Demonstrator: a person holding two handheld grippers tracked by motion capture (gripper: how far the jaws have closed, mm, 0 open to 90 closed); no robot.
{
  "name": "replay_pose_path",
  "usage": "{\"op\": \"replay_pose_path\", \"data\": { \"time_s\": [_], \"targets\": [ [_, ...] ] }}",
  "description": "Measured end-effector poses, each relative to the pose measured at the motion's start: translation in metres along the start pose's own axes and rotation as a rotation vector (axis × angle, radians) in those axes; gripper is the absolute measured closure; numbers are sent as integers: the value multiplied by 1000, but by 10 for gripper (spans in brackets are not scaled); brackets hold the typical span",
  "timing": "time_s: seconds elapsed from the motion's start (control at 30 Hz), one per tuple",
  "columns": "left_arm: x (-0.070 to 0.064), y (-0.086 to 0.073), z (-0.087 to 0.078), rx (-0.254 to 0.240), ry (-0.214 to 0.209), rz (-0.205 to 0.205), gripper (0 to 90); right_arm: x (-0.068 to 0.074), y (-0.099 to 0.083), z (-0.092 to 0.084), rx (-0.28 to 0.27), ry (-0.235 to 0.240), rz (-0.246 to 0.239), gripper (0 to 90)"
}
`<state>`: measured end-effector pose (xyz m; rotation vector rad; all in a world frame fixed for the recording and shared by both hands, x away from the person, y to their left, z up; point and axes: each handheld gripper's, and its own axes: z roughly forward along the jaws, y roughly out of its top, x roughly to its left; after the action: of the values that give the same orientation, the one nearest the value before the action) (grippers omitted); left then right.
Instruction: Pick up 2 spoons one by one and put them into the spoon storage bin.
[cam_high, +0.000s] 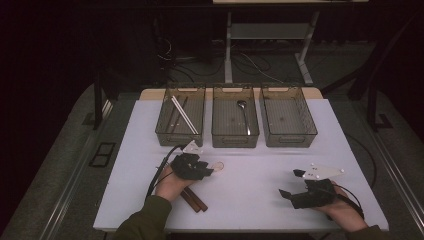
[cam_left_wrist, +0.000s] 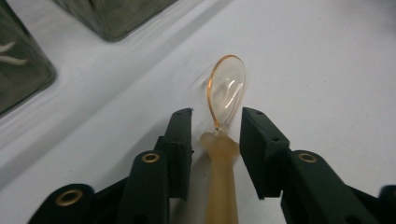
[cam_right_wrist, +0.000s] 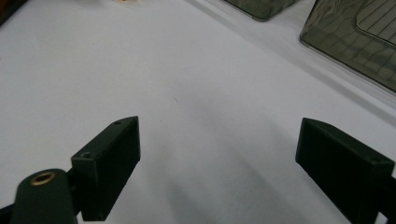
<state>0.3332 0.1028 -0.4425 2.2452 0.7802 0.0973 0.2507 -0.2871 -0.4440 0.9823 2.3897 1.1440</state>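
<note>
Both grippers' fingers (cam_right_wrist: 112, 158) apart.

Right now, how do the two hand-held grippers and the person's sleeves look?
Both the left gripper and the right gripper are black, with blocky jaws, brass-coloured pivot rings, a grey three-cornered plate on top and a trailing black cable. The sleeves are olive green.

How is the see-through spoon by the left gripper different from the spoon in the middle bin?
The clear spoon is translucent with an amber tint; the metal spoon is dark and shiny. The clear spoon lies on the white table, its neck between the left gripper jaws, which stand a little apart from it; the metal spoon rests inside the middle bin, untouched. Both have rounded bowls and long handles.
</note>
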Motion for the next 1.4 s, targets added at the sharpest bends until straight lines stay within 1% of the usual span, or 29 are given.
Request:
{"op": "replay_pose_path", "data": {
  "time_s": [0.03,0.07,0.17,0.3,0.37,0.4,0.43,0.5,0.87,0.93,1.07,1.1,1.17,1.23,1.3,1.37,1.4],
  "targets": [
    [-1,0,1,10,-9,-2,657,0,0,0,-1,0,2,136],
    [-2,-1,2,18,1,12,661,0,0,0,-1,0,2,136],
    [-3,-1,3,19,2,12,670,0,0,0,-1,-1,-3,136],
    [-5,0,3,27,5,30,698,0,0,0,0,-2,-3,136],
    [-7,0,3,32,-11,37,733,0,0,0,0,-1,-5,136],
    [-7,0,2,36,-8,47,753,0,0,0,0,-1,-5,136],
    [-8,1,2,39,-5,57,757,0,0,0,0,-1,-5,137],
    [-9,1,2,42,-2,53,761,0,0,0,-1,-1,-6,136],
    [-9,2,0,37,-3,64,761,0,1,0,-5,1,-2,136],
    [-8,2,-1,27,-2,62,760,0,1,0,-7,7,3,136],
    [-9,4,-6,6,-3,60,759,0,1,0,-24,14,29,134],
    [-9,5,-8,-1,-4,60,759,0,1,0,-28,18,35,113],
    [-9,6,-10,-13,-3,55,758,0,1,1,-33,23,49,108],
    [-8,7,-12,-25,-3,55,759,-1,0,2,-31,21,61,108],
    [-8,8,-14,-34,-3,52,759,-2,0,5,-46,22,75,107],
    [-9,9,-15,-41,-3,51,759,-3,1,9,-55,37,92,107],
    [-9,9,-16,-42,-1,53,759,-2,1,10,-53,41,92,108]
  ]
}}
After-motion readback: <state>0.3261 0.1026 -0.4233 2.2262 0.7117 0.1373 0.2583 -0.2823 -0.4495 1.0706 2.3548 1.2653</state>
